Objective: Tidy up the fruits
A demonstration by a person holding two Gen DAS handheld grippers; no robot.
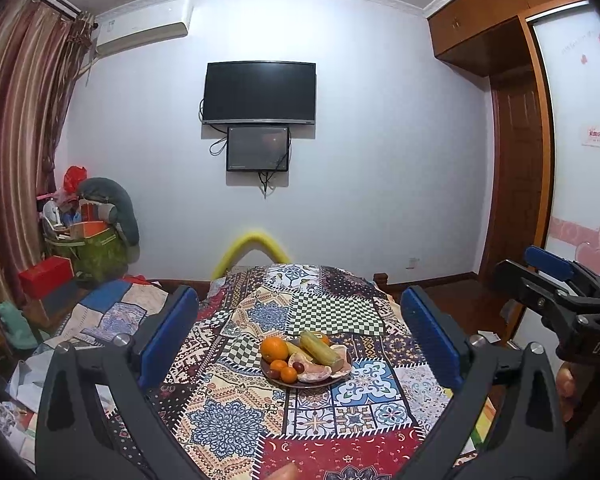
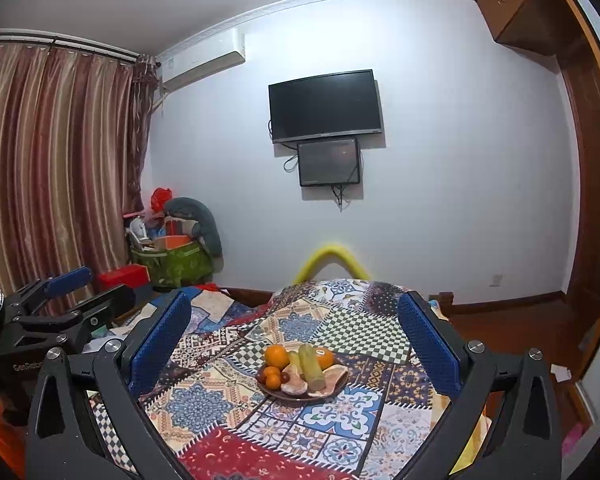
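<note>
a shallow brown round plate (image 1: 270, 372) heaped with fruit sits near the middle of a bed covered in a patchwork quilt of checks, tiles and red crescents (image 1: 220, 412), well in from every edge. a large round orange (image 1: 274, 349) rests at the plate's left rim, with small tangerines (image 1: 288, 374) and a dark red grape (image 1: 299, 367) just in front of it; pale pink peeled citrus segments (image 1: 314, 369) fill the near side. a long yellow-green cylindrical fruit or stalk piece (image 1: 322, 347) lies across the pile, its long axis running from the far middle of the plate toward the near right rim, cut end nearest the cameras. a second orange (image 2: 324, 358) sits behind it.

everything is gathered on one plate, a pile that fits either fruit already collected or fruit waiting to be sorted.

both tools hover back from the plate, framing it: the left hand-held gripper (image 1: 300, 336) and the right hand-held gripper (image 2: 296, 332) each have blue-padded jaws spread wide, holding nothing.
</note>
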